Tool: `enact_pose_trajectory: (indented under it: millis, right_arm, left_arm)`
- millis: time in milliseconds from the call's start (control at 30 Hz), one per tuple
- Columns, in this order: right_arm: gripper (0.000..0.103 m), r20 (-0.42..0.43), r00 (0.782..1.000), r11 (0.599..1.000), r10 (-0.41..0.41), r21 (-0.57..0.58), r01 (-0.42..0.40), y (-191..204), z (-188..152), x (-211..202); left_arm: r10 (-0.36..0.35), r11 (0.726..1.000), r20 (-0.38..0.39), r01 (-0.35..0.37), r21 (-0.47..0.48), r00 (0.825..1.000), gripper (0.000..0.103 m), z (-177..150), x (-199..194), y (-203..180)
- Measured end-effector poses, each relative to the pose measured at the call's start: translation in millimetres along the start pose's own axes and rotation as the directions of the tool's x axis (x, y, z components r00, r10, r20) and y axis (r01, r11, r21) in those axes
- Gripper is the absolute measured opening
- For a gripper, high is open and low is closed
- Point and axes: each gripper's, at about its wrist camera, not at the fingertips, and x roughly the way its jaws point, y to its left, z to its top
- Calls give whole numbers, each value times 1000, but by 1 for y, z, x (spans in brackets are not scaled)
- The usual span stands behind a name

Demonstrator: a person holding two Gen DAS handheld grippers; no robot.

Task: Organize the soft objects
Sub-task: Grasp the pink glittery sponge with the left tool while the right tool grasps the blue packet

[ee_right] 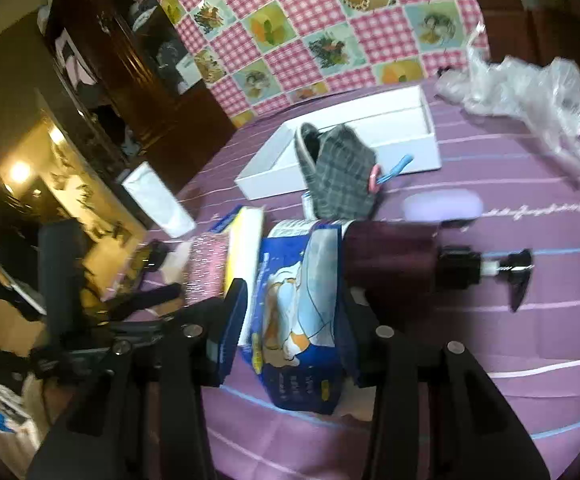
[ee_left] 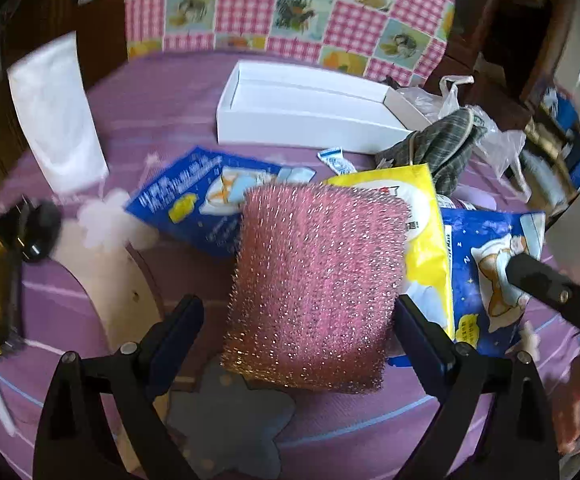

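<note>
Left gripper (ee_left: 297,322): tilted down over the purple tablecloth (ee_left: 162,96), jaws spread wide; the right pad touches the edge of a pink glitter scouring pad (ee_left: 313,284), the left pad stands apart from it, so whether it is gripped cannot be told.
Scouring pad: square, bristly, sparkling, lying tilted over a yellow pouch (ee_left: 425,232).
Right gripper (ee_right: 293,312): angled down, jaws about half open, both pads against the sides of a blue pouch (ee_right: 293,344) resting on the cloth.
Second blue pouch (ee_left: 194,204): flat, behind the scouring pad.
White box (ee_left: 309,112): open, further back; a grey plaid slipper (ee_right: 337,172) sits in front of it.
Pump bottle (ee_right: 401,260): dark, lying on its side.
Writing: the pouch print is too blurred to read.
</note>
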Motion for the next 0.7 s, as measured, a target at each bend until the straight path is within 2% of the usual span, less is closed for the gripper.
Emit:
enact_pose_trajectory:
  millis: [100, 133, 267, 333, 367, 433, 467, 600, 700]
  right_arm:
    - [45, 5, 1000, 999, 28, 32, -28, -3, -1, 1]
    - [45, 8, 1000, 999, 31, 32, -31, -3, -2, 1]
    - [45, 7, 1000, 1000, 27, 1, -27, 0, -2, 4]
    - [45, 5, 1000, 1000, 17, -17, -17, 2, -2, 4]
    - [44, 2, 1000, 1000, 11, -26, -11, 3, -2, 4]
    - [32, 1, 1000, 999, -3, -41, 3, 5, -2, 3]
    - [22, -3, 1000, 999, -11, -47, 11, 5, -2, 3]
    - [11, -11, 1000, 998, -10, -56, 10, 4, -3, 6]
    - [7, 4, 1000, 998, 12, -60, -12, 5, -2, 1]
  left_arm:
    - [-95, 992, -55, 90, -88, 994, 90, 1, 6, 13]
    - [-102, 991, -49, 97, -97, 994, 89, 1, 5, 15]
    - [-63, 994, -45, 59, -89, 997, 88, -1, 6, 12]
    - [-63, 994, -45, 59, -88, 997, 78, -2, 5, 11]
    - [-71, 993, -47, 67, -94, 996, 76, -2, 4, 12]
    - [-82, 990, -48, 76, -116, 995, 69, -2, 3, 16]
    - [-80, 990, -45, 74, -117, 996, 67, -1, 3, 16]
    - [-52, 995, -16, 50, -90, 999, 49, 0, -3, 12]
    - [-56, 995, 6, 56, -77, 998, 38, 2, -8, 10]
